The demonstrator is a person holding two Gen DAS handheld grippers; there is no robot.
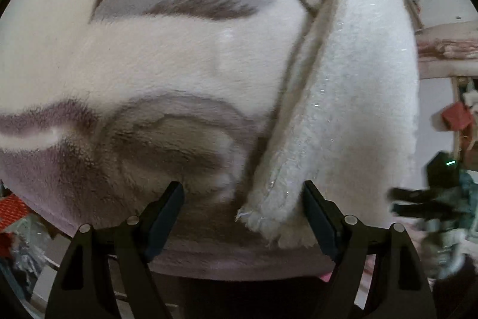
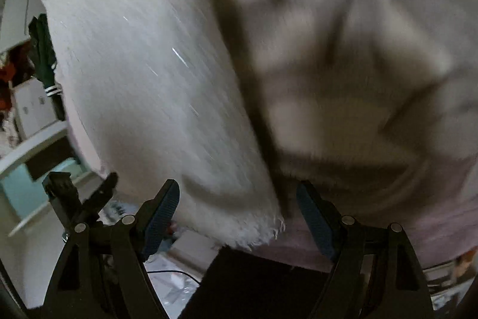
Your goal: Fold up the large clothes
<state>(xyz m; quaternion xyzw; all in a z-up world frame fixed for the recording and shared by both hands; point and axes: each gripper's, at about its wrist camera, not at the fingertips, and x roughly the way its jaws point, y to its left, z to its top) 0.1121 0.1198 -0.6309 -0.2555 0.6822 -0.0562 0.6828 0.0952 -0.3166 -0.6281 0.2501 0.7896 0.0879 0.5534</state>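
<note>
Across nearly the whole left wrist view spreads a plush fleece blanket (image 1: 185,62), cream with broad grey-brown and mauve brush-like swirls, its pile soft and slightly matted. Over its right part lies a folded-over white flap (image 1: 358,85), the blanket's fluffier sherpa-like underside, flecked with tiny glinting threads; its bound edge runs as a thick cream seam diagonally from the far middle down to a frayed corner (image 1: 263,220) near the camera. The left gripper (image 1: 243,199) points steeply down at the cloth with its jaws spread wide; the frayed corner sits between the dark fingers (image 1: 167,214), close to the right-hand one, but the pads are not pressing on it. A mauve border of the blanket curves along the near edge just below the fingertips. At the right rim of this view the right gripper (image 1: 418,202) appears as a dark blurred shape beside the white flap. The right wrist view is heavily smeared: the white flap (image 2: 143,73) fills its left half, the patterned side its right, a dark seam line between them. The right gripper (image 2: 237,199) stands wide apart too, with the ragged lower edge of the flap between its blue-padded fingers (image 2: 161,214), ungripped. The left gripper (image 2: 80,199) shows small at the lower left, off the cloth's edge.
</note>
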